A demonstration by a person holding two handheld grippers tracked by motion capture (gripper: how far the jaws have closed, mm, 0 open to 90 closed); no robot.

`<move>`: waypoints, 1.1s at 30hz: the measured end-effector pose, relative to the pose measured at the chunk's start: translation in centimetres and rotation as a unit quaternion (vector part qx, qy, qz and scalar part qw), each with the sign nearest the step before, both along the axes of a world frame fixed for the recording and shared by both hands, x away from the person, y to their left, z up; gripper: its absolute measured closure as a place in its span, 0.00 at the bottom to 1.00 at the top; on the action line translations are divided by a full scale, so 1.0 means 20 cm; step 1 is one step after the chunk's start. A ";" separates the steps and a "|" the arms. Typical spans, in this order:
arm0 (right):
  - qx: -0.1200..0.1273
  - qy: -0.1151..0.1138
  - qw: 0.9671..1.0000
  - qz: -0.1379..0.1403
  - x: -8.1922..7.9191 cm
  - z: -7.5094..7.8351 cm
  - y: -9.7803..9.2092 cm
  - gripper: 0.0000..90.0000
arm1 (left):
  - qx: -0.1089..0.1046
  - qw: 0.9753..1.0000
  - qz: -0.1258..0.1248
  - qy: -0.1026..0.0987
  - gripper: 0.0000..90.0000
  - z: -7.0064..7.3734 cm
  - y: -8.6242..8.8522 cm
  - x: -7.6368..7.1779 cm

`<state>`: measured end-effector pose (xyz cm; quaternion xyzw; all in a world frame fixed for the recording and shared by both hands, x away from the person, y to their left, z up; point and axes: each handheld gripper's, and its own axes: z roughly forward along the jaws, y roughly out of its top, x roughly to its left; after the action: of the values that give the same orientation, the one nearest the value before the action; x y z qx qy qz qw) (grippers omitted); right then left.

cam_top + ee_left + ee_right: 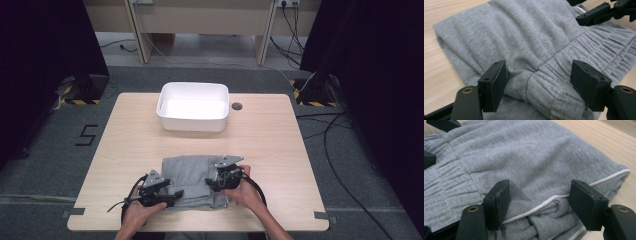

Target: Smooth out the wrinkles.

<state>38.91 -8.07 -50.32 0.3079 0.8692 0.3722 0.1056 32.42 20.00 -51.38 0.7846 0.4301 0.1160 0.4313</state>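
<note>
Wood bench (125,135): grey garment (192,172) near me, white tub (193,106) beyond; L fingers (496,85) & R fingers (499,202) spread, straddling its folds

My light wood surface (280,150) sits mid-frame on grey carpet (360,210). Black curtains (45,45) fill the upper left and right corners. Along the top edge stands a pale wooden bench (200,20), cables (290,30) trailing beneath it. A black "5" (87,135) marks the floor at left.
</note>
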 end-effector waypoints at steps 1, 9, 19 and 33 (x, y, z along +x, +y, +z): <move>0.000 0.000 1.000 0.000 0.01 0.00 0.02 0.37 | -0.002 1.000 0.003 -0.001 0.32 0.00 0.02 0.01; 0.007 0.002 1.000 0.008 0.07 -0.01 0.11 0.38 | -0.007 1.000 0.024 -0.001 0.32 -0.01 0.11 0.04; 0.017 0.000 1.000 -0.008 0.07 0.06 0.09 0.40 | 0.006 0.999 0.029 -0.016 0.36 0.05 0.11 0.01; -0.008 0.010 1.000 -0.003 0.05 0.01 0.09 0.40 | 0.029 0.999 0.022 -0.025 0.38 0.04 0.06 -0.01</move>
<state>39.90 -6.19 -50.14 0.3133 0.8722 0.3622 0.1000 32.29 21.11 -50.64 0.7838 0.4331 0.1570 0.4163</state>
